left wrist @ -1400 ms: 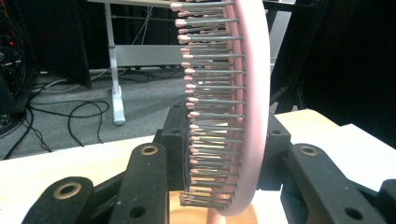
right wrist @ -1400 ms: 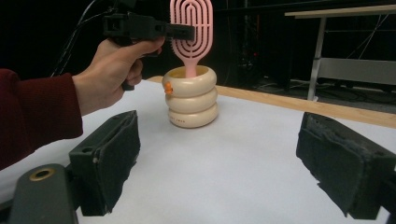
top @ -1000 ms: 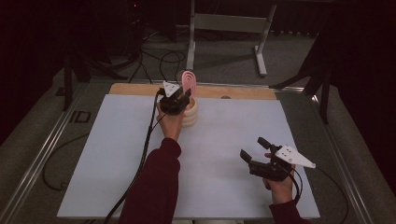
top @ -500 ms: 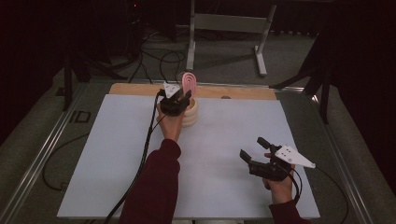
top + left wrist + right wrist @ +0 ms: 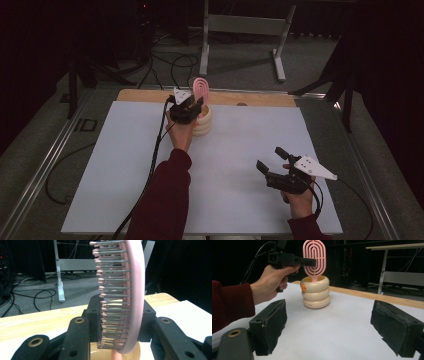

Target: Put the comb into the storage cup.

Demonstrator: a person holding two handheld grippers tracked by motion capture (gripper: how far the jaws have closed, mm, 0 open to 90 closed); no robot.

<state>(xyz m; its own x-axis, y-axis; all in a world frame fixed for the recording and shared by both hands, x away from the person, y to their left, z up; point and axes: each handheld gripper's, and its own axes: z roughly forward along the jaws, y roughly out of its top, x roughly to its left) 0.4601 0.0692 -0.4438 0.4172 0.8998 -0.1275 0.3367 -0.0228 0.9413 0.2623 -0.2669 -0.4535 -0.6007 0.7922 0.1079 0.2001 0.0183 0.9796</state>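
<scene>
A: What is lying along the left side of the desk [image 5: 100, 200]?
B: The white surface is running bare out to its left edge, with a metal rail [image 5: 45, 165] bordering it and a cable [image 5: 150, 170] trailing from the left hand-held gripper [image 5: 190, 106] down toward the near edge.

A: How is the left hand-held gripper standing?
B: Its jaws are pressing closed on the head of a pink hairbrush [image 5: 130, 297], one jaw against the bristle side and one against the back. The brush is standing upright, its handle dropping into a cream ringed holder [image 5: 315, 292].

A: Where is the holder sitting?
B: It is sitting near the far edge of the desk, just in front of a bare wooden strip [image 5: 250, 98]. A small orange mark [image 5: 303, 287] is showing on its side.

A: What is occupying the middle?
B: Open white surface is stretching between the holder and the right hand-held gripper [image 5: 272, 162], which are well apart.

A: And the right hand-held gripper?
B: It is hovering near the near right corner with its jaws spread wide and gripping nothing.

A: What is standing beyond the desk?
B: A grey metal frame [image 5: 245, 30] is standing on the floor behind the far edge, with loose cables [image 5: 170, 60] lying left of it.
</scene>
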